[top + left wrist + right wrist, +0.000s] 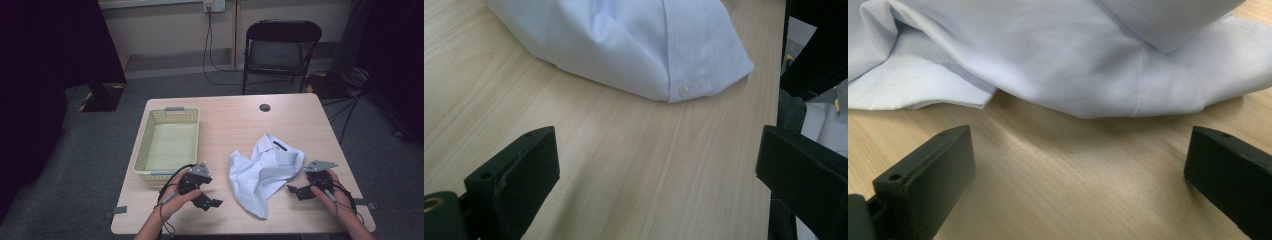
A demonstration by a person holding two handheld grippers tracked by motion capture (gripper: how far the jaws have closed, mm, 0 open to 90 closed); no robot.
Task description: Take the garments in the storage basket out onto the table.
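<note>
Near the front edge of the counter (225, 125) in the high view, the left hand-held gripper (212, 203) sits in the person's left hand (177, 197), its jaws pointing right toward a crumpled white shirt (265, 167) and apart from it. The right hand-held gripper (295, 191) is held in the right hand (327, 195) at the near right, jaws pointing left at the shirt's right side, close to the cloth but not gripping it. The shirt lies in a heap at the middle right of the counter, collar at its far side. To the left stands a pale yellow basket (145, 145) with lattice walls and nothing in it, just beyond the left hand-held gripper. A black folding chair (280, 47) stands on the floor beyond the far edge. Along the left hand-held gripper view, the left hand-held gripper (656, 170) has its two black jaws spread wide with bare wood between them; the shirt (634, 45) lies ahead, a button showing at its near hem, untouched. Along the right hand-held gripper view, the right hand-held gripper (1080, 170) is likewise wide open over bare wood, holding nothing, and the shirt's folds (1048, 60) lie just ahead of the jaw tips, resting on the counter.
</note>
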